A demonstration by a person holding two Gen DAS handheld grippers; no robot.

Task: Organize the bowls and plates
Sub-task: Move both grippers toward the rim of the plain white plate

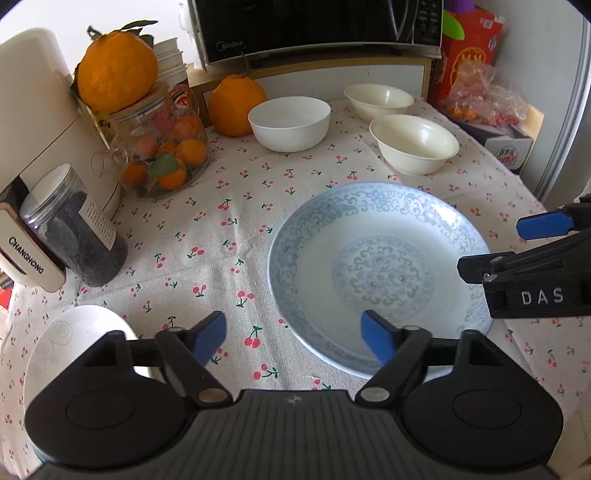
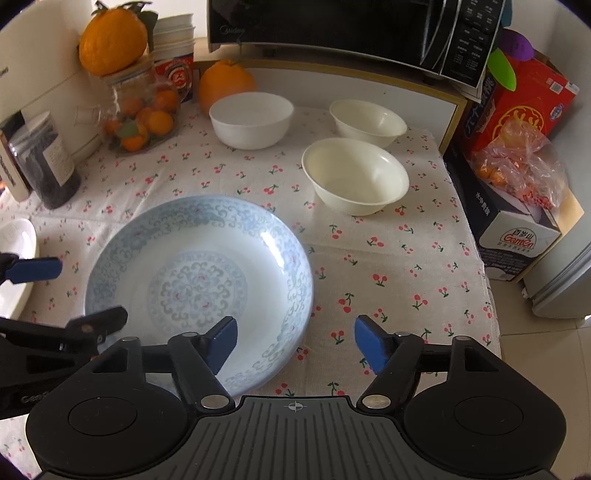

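A blue-patterned plate [image 1: 380, 277] [image 2: 199, 284] lies on the cherry-print tablecloth. A white plate [image 1: 77, 343] [image 2: 14, 258] lies at the left, partly hidden. Three bowls stand behind: a white bowl [image 1: 290, 122] [image 2: 251, 118], a near cream bowl [image 1: 415, 144] [image 2: 356, 175] and a far cream bowl [image 1: 378, 99] [image 2: 367, 120]. My left gripper [image 1: 293, 338] is open and empty above the blue plate's left rim. My right gripper [image 2: 295, 345] is open and empty above its right rim; it also shows in the left wrist view [image 1: 517, 240].
A microwave [image 1: 317, 26] stands on a shelf at the back. Oranges [image 1: 236, 103], a fruit jar [image 1: 166, 147], a dark jar [image 1: 74, 229] and a white appliance [image 1: 33, 110] crowd the left. Boxes and a bag [image 2: 517, 162] stand right, past the table edge [image 2: 480, 258].
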